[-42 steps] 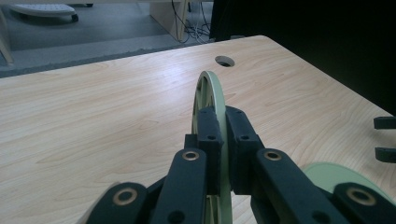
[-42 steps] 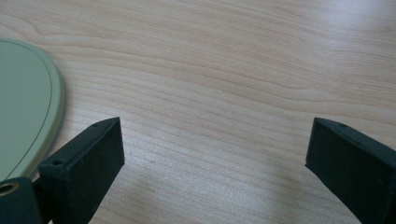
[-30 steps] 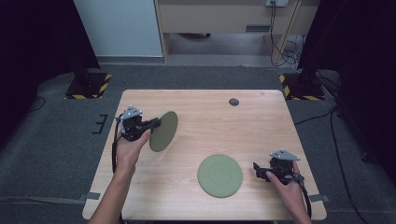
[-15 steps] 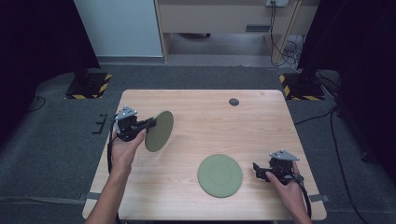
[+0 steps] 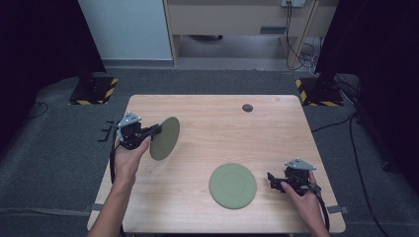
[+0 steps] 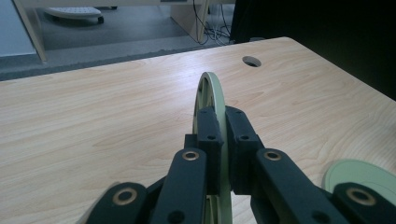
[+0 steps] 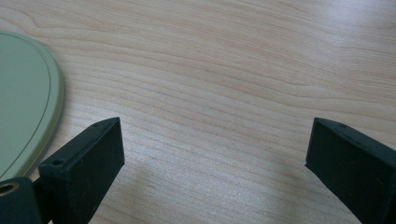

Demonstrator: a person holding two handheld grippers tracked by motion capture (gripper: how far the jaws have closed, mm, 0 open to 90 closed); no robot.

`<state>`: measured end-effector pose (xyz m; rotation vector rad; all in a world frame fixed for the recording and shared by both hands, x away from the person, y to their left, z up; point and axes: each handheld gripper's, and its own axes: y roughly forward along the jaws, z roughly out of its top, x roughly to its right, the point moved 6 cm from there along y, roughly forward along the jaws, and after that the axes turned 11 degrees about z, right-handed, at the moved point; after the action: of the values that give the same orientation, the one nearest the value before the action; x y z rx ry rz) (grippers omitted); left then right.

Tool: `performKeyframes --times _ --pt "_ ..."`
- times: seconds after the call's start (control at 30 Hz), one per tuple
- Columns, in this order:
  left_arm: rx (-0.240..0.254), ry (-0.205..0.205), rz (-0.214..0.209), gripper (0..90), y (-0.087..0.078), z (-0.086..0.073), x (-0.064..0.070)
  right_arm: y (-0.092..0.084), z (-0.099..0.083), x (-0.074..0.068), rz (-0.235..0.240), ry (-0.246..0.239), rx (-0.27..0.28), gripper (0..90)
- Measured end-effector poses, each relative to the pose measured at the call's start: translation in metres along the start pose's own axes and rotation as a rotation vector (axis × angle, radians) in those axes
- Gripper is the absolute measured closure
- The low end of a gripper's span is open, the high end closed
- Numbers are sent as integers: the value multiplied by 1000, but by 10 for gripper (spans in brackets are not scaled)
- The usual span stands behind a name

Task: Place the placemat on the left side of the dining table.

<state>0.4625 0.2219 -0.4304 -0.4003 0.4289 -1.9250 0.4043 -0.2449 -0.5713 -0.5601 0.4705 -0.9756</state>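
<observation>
Green plate, held: a round sage-green plate (image 5: 165,138) is clamped edge-on at its rim by the left gripper (image 5: 157,130), lifted clear of the wooden table (image 5: 207,123), over the left side.
Grip detail: in the left gripper view both black pads (image 6: 209,135) are seen pressed flat on either face of the plate (image 6: 210,93), with the plate standing near upright.
Green plate, flat: a second plate (image 5: 232,185) of the same colour is lying flat near the front edge, right of centre.
Right gripper: the right gripper (image 5: 271,179) is parked low just beside the flat plate's right edge; its jaws are spread wide, nothing between them, with only table grain and the plate rim (image 7: 28,102) ahead.
Step in hand (judged): the lifted plate is being carried, probably toward the flat one for stacking.
How to do it well: the clamp should be kept firm, since a rim grip on a thin disc is prone to pivoting. The plate should be rolled level before lowering, centred over the flat plate, then set down gently before the jaws are released.
Risk: an edge-first touchdown could shove the lower plate toward the right gripper.
Other: a small dark hole (image 5: 247,107) is seen at the far side of the table, well apart from the work.
</observation>
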Motion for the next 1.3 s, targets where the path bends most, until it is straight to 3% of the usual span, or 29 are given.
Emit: performKeyframes --times 0.73,0.87,0.93,1.3 --pt "-16 -30 44 855 3 -10 -22 1 -2 -2 -1 -9 -13 45" --pt "-18 -43 64 854 3 -16 -32 1 -2 -2 -3 -9 -16 45" --pt "-16 -77 78 854 0 -19 -43 2 -2 -4 -1 -12 -19 45" --pt "-30 -106 154 853 -5 -35 -74 3 -3 -5 -4 -11 -25 45"
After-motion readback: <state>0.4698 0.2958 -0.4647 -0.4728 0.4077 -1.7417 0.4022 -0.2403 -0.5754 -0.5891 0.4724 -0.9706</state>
